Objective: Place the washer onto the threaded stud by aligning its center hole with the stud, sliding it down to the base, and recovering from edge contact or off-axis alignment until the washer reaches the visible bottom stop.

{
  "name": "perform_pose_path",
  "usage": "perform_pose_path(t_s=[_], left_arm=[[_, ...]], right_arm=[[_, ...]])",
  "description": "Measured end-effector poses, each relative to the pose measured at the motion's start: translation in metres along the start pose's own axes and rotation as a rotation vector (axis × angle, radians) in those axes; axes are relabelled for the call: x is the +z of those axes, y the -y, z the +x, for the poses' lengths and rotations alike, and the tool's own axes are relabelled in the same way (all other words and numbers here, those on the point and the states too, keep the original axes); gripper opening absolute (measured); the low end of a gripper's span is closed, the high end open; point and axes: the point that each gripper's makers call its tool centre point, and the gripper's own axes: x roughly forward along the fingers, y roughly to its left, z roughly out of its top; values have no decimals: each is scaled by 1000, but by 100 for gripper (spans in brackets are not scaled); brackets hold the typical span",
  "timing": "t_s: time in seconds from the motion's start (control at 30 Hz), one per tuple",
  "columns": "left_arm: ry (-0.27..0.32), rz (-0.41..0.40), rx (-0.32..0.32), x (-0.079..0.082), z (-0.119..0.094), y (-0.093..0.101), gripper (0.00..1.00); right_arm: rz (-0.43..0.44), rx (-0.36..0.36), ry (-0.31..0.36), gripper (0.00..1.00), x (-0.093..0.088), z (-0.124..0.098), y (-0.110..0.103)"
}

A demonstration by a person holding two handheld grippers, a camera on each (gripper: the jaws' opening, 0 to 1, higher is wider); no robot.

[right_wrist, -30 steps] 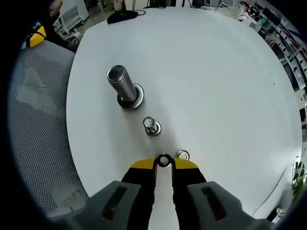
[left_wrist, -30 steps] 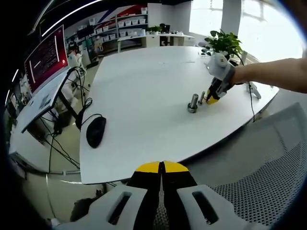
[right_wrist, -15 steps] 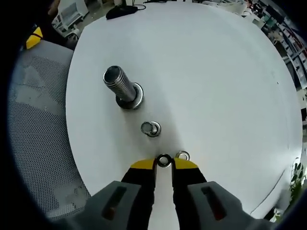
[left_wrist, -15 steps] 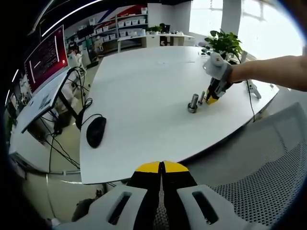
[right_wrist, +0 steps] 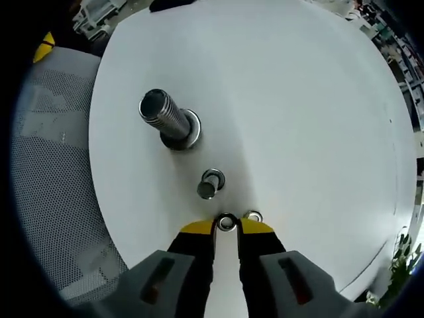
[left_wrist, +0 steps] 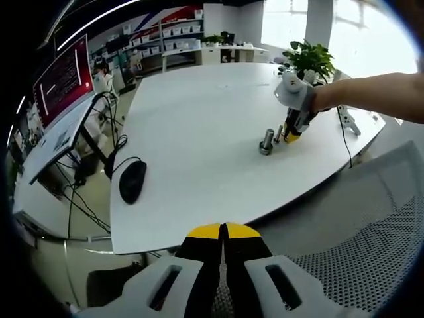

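Now right tool [right_wrist: 226,225] clamped on washer [right_wrist: 226,222], shifted nearer small stud [right_wrist: 208,185], left tool [left_wrist: 223,231] together

White round-edged counter with a few small metal parts

The counter [right_wrist: 298,99] carries a large threaded stud [right_wrist: 167,121] standing on its washer-like base, a smaller stud [right_wrist: 209,185] just beside it, and a loose washer [right_wrist: 252,216] near that. Far off by the counter's edge lies a black mouse [left_wrist: 132,181] with its cable.

Small stud [right_wrist: 209,183] stands between large stud [right_wrist: 167,120] and washers [right_wrist: 227,222].
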Motion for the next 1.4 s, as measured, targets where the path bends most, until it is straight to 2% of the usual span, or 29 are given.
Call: perform_pose_path(t_s=[0.47, 0.53, 0.63, 0.7, 0.77, 0.87, 1.0, 1.4], left_arm=[[10, -1, 0, 1, -1, 0, 0], [9, 0, -2, 1, -1, 0, 0], [10, 1, -4, 1, -1, 1, 0], [10, 1, -4, 1, -1, 1, 0], [10, 1, -3, 1, -1, 1, 0], [13, 0, -3, 1, -1, 1, 0], [17, 0, -3, 2, -1, 1, 0], [27, -1, -3, 3, -2, 1, 0]], right_arm=[[-6, -12, -5, 14, 0, 1, 2], [-14, -1, 13, 14, -1, 0, 1], [37, 7, 69, 14, -1, -2, -1], [29, -1, 63, 14, -3, -3, -3], [-37, -24, 67, 14, -2, -8, -6], [-11, -12, 102, 14, 5, -26, -6], [-25, -12, 111, 14, 5, -45, -2], [-45, 8, 139, 14, 10, -74, -2]])
